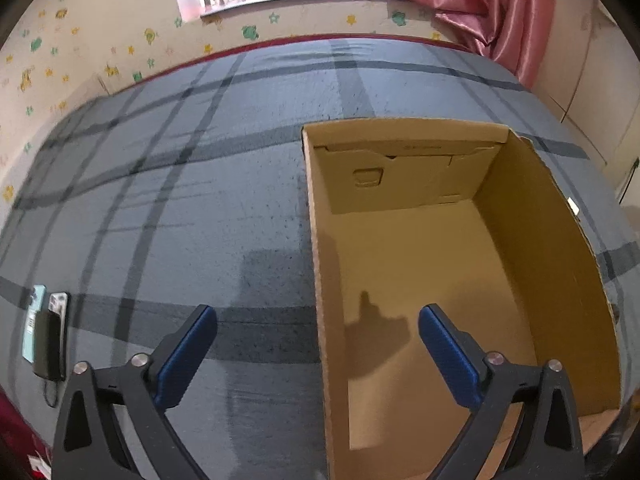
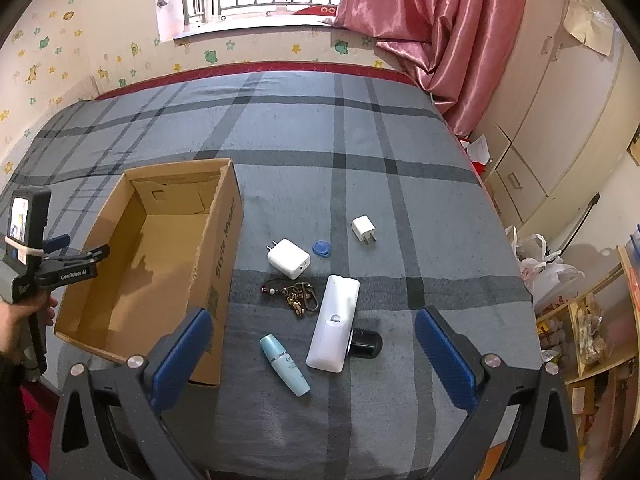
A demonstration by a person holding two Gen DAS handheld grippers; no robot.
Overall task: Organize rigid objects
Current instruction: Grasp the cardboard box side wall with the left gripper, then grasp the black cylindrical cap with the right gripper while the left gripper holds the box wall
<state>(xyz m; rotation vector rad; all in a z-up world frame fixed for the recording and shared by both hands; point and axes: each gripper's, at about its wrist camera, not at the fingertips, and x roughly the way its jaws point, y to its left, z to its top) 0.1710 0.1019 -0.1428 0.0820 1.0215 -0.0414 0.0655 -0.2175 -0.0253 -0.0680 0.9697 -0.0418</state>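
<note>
An open cardboard box [image 1: 540, 216] [image 2: 224, 248] lies on a grey plaid bed cover, and nothing shows inside it. My left gripper [image 1: 318, 326] hangs open over the box's near left wall; it also shows as the left gripper [image 2: 76, 252] at the box's left side. My right gripper [image 2: 314, 330] is open above loose items: a white remote [image 2: 332, 324], a black object [image 2: 366, 343] under it, a teal bottle [image 2: 285, 365], a key bunch [image 2: 294, 296], a large white charger [image 2: 289, 258], a small white charger [image 2: 364, 230] and a blue tag [image 2: 321, 249].
Phones and a teal box [image 1: 46, 332] lie at the bed's left edge. A pink curtain [image 2: 436, 36] and window stand behind the bed. White cabinets [image 2: 532, 136], plastic bags [image 2: 544, 264] and shelves [image 2: 592, 332] are to the right. A person's hand [image 2: 24, 316] holds the left gripper.
</note>
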